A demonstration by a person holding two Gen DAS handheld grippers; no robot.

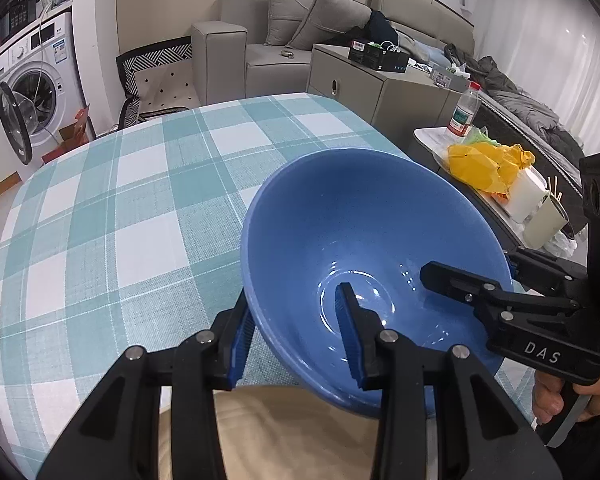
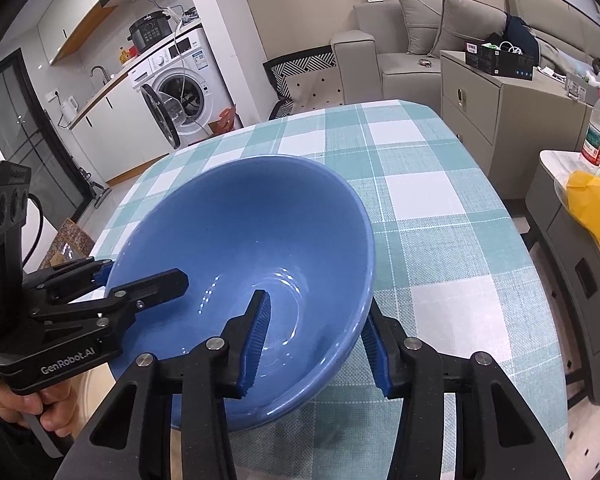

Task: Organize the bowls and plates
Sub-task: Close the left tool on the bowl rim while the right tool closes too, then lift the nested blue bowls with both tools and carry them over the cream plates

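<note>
A large blue bowl (image 1: 364, 240) is held over the near edge of the checked table (image 1: 140, 200), above a beige plate (image 1: 284, 432). My left gripper (image 1: 296, 340) straddles the bowl's left rim, one finger inside and one outside. My right gripper (image 2: 318, 346) straddles the right rim of the bowl (image 2: 240, 240) in the same way. Each gripper shows in the other's view, the right one (image 1: 480, 284) and the left one (image 2: 140, 284). Both look closed on the bowl's wall. Part of the beige plate (image 2: 96, 384) shows under the bowl.
The teal and white tablecloth (image 2: 420, 220) covers the table. To the right stands a side table with a water bottle (image 1: 464, 110), a yellow bag (image 1: 488, 164) and cups. A grey cabinet (image 1: 364, 84), a sofa and a washing machine (image 2: 180, 92) stand beyond.
</note>
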